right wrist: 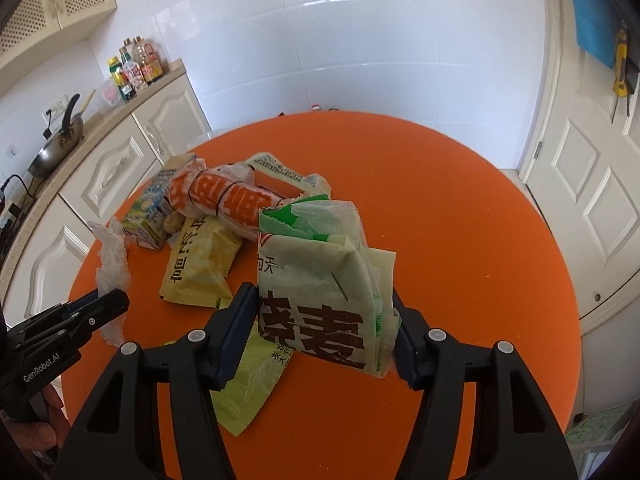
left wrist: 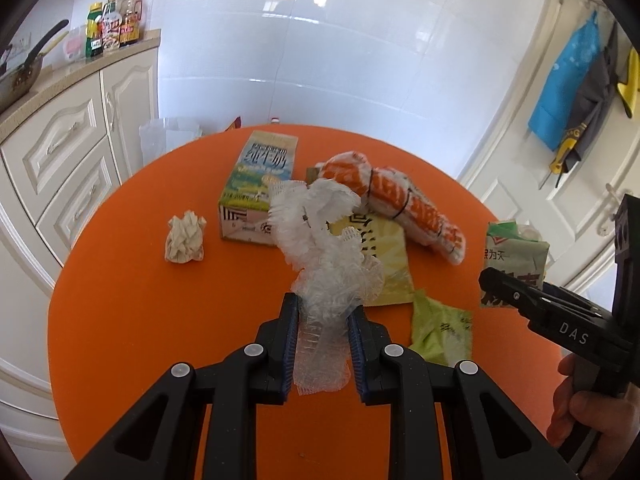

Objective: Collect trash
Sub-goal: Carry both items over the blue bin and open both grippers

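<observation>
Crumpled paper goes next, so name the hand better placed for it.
Left, though both tongs are full. The paper ball lies left of the left tongs, which grip the netting; the right tongs grip a green bag farther away.

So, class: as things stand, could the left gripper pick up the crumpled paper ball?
Probably not yet: the left gripper is shut on clear plastic wrap. The paper ball itself lies unobstructed on the orange table.

A home kitchen: cream panelled cabinets (left wrist: pixel 72 148) under a speckled stone counter (right wrist: pixel 100 118), a wok (right wrist: pixel 56 148) and a row of sauce bottles (left wrist: pixel 114 22) on it, glossy white wall tiles (left wrist: pixel 320 60), a white panelled door (right wrist: pixel 588 200) hung with a blue apron (left wrist: pixel 568 80), and a round orange table (right wrist: pixel 440 220)
</observation>
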